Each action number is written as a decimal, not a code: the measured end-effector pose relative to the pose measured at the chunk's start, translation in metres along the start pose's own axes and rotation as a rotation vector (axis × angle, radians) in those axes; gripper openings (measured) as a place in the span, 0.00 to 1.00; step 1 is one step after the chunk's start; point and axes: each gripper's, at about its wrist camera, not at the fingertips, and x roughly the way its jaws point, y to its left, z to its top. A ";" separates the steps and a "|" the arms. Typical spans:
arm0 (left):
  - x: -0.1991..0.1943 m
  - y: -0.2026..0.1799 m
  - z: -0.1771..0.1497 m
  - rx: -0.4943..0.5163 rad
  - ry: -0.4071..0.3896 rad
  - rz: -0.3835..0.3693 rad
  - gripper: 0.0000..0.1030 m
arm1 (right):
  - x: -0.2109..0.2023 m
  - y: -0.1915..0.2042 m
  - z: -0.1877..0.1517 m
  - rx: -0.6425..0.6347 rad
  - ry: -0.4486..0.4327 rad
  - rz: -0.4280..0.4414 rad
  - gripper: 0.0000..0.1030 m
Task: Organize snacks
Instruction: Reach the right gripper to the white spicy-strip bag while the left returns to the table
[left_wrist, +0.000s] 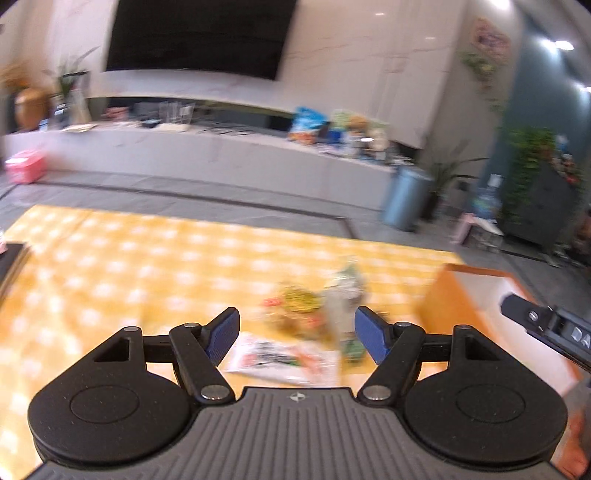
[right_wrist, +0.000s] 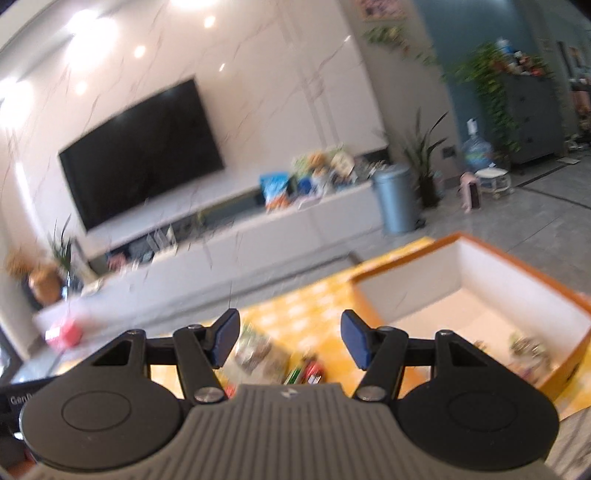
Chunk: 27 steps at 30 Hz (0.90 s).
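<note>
- My left gripper (left_wrist: 295, 332) hangs over the yellow checked table (left_wrist: 110, 266) with its jaws spread wide and nothing between them, I judge to take a packet next.
- My right gripper (right_wrist: 288, 338) is likewise parted and empty, tilted down at the same table.
- Just beyond the left fingertips (left_wrist: 224, 338) lies the pile of snacks (left_wrist: 306, 325): a flat white packet (left_wrist: 284, 360) nearest me, a clear bag (left_wrist: 341, 295) and a green-and-yellow one behind it (blur hides the labels).
- Right of the pile stands the orange box (right_wrist: 461, 240), white inside, open at the top, likely set close so packets travel a short way.
- One small snack (right_wrist: 528, 349) already lies in the box, so sorting looks barely begun.
- Well beyond the pile, across the floor, sit a blue bin (left_wrist: 404, 197) and a long white TV bench (left_wrist: 221, 155).
</note>
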 end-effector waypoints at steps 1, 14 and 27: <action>0.005 0.004 -0.002 -0.006 0.007 0.015 0.81 | 0.008 0.006 -0.005 -0.020 0.024 0.004 0.58; 0.067 0.091 -0.044 -0.105 0.197 0.082 0.81 | 0.122 0.081 -0.076 -0.700 0.349 0.162 0.76; 0.085 0.132 -0.053 -0.221 0.276 0.085 0.81 | 0.218 0.110 -0.086 -0.799 0.618 0.596 0.74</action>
